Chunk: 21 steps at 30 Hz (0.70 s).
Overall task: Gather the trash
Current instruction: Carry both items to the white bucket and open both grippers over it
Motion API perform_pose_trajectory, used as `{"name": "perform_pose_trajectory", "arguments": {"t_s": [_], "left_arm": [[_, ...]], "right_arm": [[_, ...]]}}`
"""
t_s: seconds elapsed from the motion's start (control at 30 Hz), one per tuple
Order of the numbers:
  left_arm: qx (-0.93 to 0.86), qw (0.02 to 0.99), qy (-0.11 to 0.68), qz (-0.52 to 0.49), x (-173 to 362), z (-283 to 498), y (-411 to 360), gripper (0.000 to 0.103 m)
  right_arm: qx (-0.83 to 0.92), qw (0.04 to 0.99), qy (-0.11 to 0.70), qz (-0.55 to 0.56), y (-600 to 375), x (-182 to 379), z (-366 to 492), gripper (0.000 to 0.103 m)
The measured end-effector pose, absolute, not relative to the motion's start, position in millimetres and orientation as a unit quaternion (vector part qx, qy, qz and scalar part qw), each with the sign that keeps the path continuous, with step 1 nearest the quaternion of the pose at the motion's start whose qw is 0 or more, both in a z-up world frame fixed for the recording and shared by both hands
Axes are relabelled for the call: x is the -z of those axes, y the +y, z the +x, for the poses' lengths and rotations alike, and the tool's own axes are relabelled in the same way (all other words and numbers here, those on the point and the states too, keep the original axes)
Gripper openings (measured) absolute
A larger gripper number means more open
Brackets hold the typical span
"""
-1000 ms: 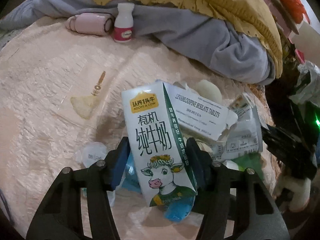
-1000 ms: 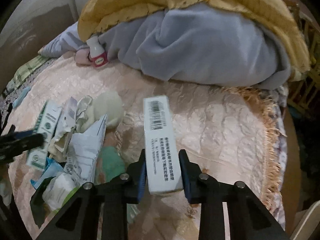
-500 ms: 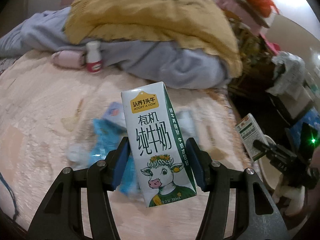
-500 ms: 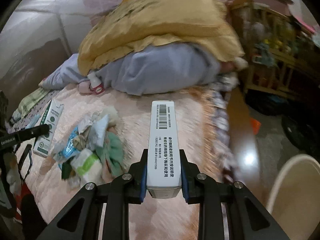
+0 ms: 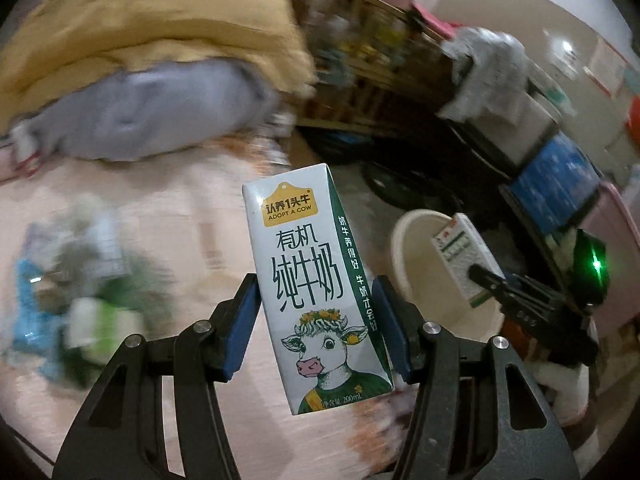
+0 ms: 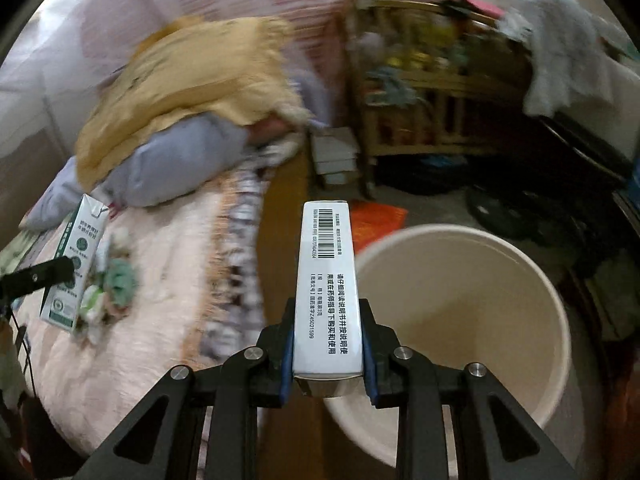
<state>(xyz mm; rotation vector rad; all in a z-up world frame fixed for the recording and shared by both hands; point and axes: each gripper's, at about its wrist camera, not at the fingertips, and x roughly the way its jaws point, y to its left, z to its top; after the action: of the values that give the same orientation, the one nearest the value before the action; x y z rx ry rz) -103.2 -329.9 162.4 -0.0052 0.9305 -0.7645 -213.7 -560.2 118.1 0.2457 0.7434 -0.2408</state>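
My left gripper (image 5: 316, 320) is shut on a white and green milk carton (image 5: 312, 280) with a cow on it, held upright above the pink bed cover; the carton also shows in the right wrist view (image 6: 76, 264). My right gripper (image 6: 326, 344) is shut on a long white medicine box (image 6: 326, 280) with a barcode, held at the left rim of a cream bucket (image 6: 500, 360). In the left wrist view the bucket (image 5: 404, 248) stands on the floor to the right, with the medicine box (image 5: 464, 256) over it. A blurred pile of wrappers (image 5: 80, 280) lies on the bed.
A yellow blanket (image 5: 140, 20) and grey clothes (image 5: 160, 108) are heaped at the back of the bed. A wooden shelf (image 6: 432, 92) and dark clutter (image 6: 520, 200) stand on the floor beyond the bucket. The fringed bed edge (image 6: 236, 264) runs left of the bucket.
Both grippers swung right, off the bed toward the floor. The bucket came into full view under the right gripper's box. Each gripper kept hold of its item.
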Motion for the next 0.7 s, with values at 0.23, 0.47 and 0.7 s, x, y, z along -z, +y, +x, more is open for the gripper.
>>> {"name": "perform_pose_trajectory", "arguments": {"t_s": [0.23,0.47,0.7], "left_arm": [[0.416,0.786,0.458,0.008,-149,-117,-422,0.056],[0.457,0.748,0.48,-0.036,-127,-114,-478,0.057],[0.453,0.732,0.505,-0.06,-119,-107,-473,0.059]], "right_arm": [[0.162,0.902,0.367,0.156,-609,-97,-242,0.026],[0.196,0.89,0.371,0.178,-632,-85,-249,0.031],[0.204,0.885,0.371,0.192,-636,-81,-251,0.044]]}}
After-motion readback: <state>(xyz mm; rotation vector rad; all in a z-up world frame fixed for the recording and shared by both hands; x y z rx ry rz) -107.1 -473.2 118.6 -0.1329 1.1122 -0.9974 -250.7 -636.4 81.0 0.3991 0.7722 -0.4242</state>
